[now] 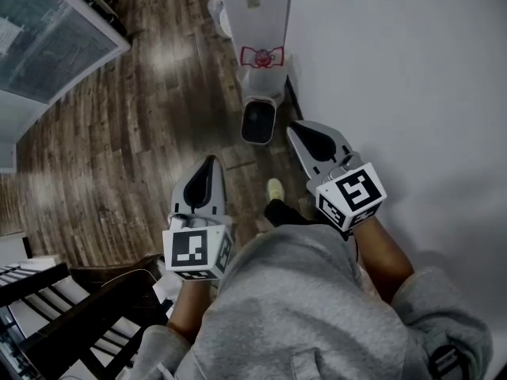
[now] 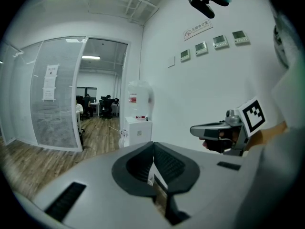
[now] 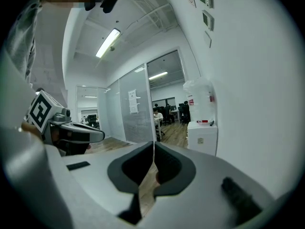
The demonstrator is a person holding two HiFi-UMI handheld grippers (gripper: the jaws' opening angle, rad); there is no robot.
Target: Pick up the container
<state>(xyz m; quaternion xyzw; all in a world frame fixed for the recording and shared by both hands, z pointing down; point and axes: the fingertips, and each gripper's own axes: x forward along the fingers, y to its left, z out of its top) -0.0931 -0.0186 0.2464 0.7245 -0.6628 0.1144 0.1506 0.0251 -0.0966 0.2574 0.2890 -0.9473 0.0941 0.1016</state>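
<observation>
A small grey bin (image 1: 258, 121) with a dark opening stands on the floor at the foot of a white water dispenser (image 1: 253, 6), against the wall ahead. My left gripper (image 1: 207, 165) is held out over the wooden floor, its jaws shut with nothing between them. My right gripper (image 1: 298, 130) is held out beside it, nearer the wall and just short of the bin, also shut and empty. In the left gripper view the jaws (image 2: 153, 149) meet, and the dispenser (image 2: 138, 128) stands some way ahead. The right gripper view shows its jaws (image 3: 154, 149) together.
A white wall (image 1: 396, 70) runs along the right. Glass partitions (image 2: 57, 104) line the left side of the corridor, with an office and seated people (image 3: 157, 114) beyond. A dark frame (image 1: 71, 315) stands at my lower left. My foot (image 1: 275, 190) is on the wooden floor (image 1: 119, 149).
</observation>
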